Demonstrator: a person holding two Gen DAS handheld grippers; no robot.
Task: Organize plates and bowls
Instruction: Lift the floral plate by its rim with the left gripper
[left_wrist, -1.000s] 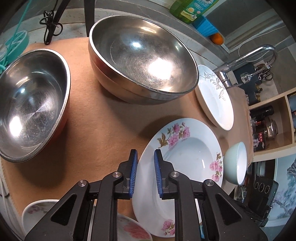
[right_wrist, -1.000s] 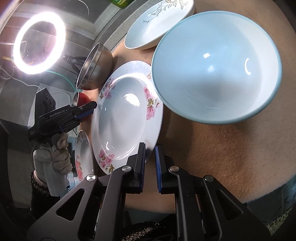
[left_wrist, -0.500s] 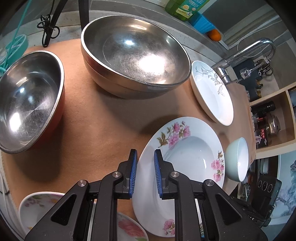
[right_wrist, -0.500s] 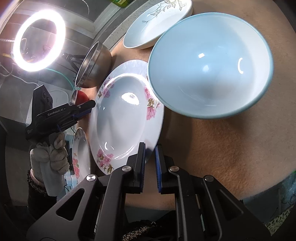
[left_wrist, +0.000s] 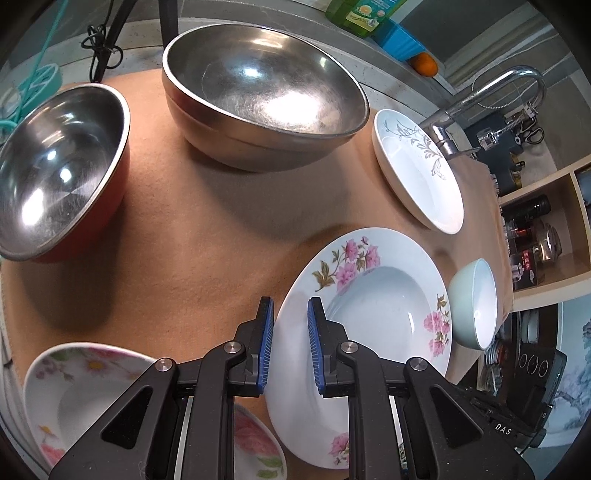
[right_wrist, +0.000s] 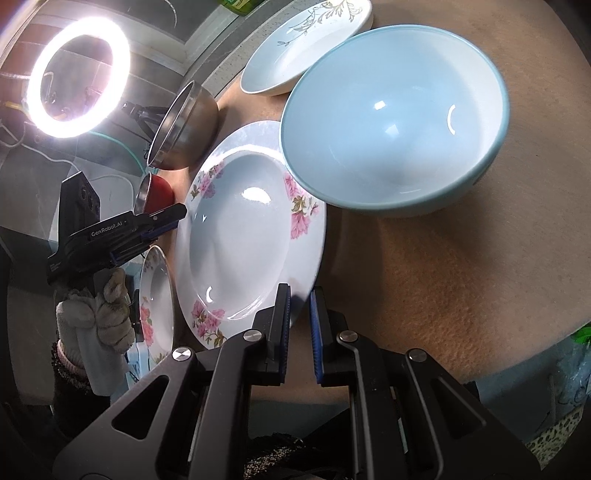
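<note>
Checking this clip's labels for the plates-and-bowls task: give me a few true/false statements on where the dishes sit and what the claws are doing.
1. The large pink-flower plate lies flat on the brown mat. True.
2. The light blue bowl is stacked inside a steel bowl. False: it stands alone on the mat, beside the pink-flower plate.
3. The left claw grips a plate. False: it is shut and holds nothing.
4. The right claw is shut and empty, near the pink-flower plate's rim. True.
5. The big steel bowl is empty. True.
</note>
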